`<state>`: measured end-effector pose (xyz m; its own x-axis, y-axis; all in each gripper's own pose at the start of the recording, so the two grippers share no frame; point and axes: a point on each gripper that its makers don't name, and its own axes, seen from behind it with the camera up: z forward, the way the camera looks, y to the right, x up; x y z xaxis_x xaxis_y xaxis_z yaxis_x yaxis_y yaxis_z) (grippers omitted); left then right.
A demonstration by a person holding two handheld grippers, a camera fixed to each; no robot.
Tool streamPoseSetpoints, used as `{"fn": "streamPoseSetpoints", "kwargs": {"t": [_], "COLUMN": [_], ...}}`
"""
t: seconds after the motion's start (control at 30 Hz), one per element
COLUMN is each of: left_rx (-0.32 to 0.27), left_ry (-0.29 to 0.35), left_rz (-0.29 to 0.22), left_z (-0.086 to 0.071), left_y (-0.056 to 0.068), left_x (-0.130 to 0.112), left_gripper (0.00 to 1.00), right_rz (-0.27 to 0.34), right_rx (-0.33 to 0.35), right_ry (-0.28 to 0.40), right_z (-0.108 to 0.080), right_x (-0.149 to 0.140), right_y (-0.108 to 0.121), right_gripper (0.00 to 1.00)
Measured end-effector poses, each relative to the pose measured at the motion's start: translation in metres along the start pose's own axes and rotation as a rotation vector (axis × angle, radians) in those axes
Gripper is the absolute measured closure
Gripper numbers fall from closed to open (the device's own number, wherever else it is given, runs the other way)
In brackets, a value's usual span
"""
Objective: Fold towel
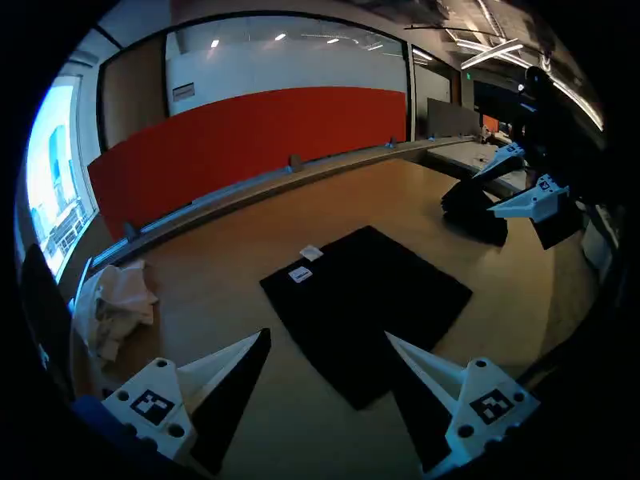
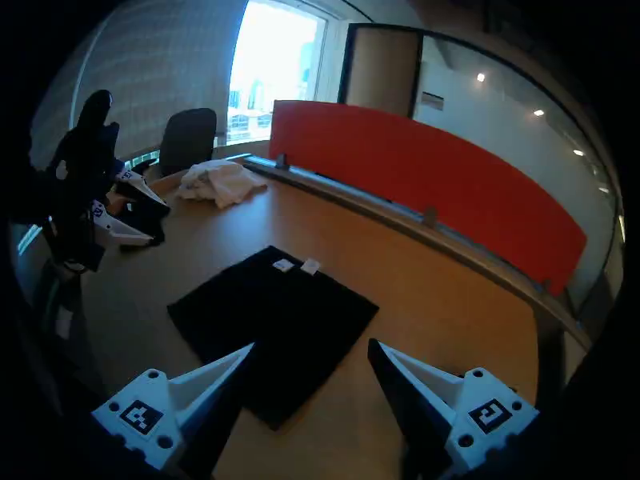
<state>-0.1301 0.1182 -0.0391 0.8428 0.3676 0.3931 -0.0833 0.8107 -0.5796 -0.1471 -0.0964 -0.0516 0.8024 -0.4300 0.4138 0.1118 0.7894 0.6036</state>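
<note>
My left tool (image 1: 326, 334) is spread wide and holds nothing, and my right tool (image 2: 311, 345) is just as open and empty. They hang over the worktop (image 1: 240, 264) on opposite sides of the towel (image 1: 368, 308). The towel lies flat in the middle as a dark sheet, with two small white tags (image 1: 301, 274) at one corner.

I judge it light, soft and limp. It will sag and drag rather than hold a shape. So I would pinch two corners of one edge, one per tool, sliding a finger under the hem against the wood.

A crumpled white cloth (image 1: 120, 308) sits well apart toward the worktop's end, near a chair (image 2: 186, 138). A red screen (image 1: 256, 144) runs along the far edge. Nothing lies between my tools and the towel.
</note>
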Motion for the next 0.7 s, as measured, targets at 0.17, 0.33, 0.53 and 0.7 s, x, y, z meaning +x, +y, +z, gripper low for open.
{"fn": "streamPoseSetpoints", "kwargs": {"t": [0.17,0.33,0.53,0.7], "left_rx": [-0.004,-0.010,-0.024,-0.035], "left_ry": [-0.023,-0.054,-0.094,-0.124], "left_rz": [-0.006,-0.010,-0.011,-0.014], "left_z": [0.013,0.024,0.037,0.045], "left_y": [0.003,0.007,0.014,0.020], "left_x": [-0.018,-0.038,-0.063,-0.081], "left_gripper": [0.06,0.06,0.06,0.06], "right_rz": [0.008,0.020,0.022,0.022], "right_rx": [0.008,0.019,0.028,0.036], "right_ry": [-0.022,-0.048,-0.094,-0.128], "right_z": [0.011,0.022,0.034,0.043], "right_x": [-0.019,-0.040,-0.070,-0.092], "right_y": [-0.005,-0.009,-0.014,-0.018], "right_gripper": [0.00,0.00,0.00,0.00]}}
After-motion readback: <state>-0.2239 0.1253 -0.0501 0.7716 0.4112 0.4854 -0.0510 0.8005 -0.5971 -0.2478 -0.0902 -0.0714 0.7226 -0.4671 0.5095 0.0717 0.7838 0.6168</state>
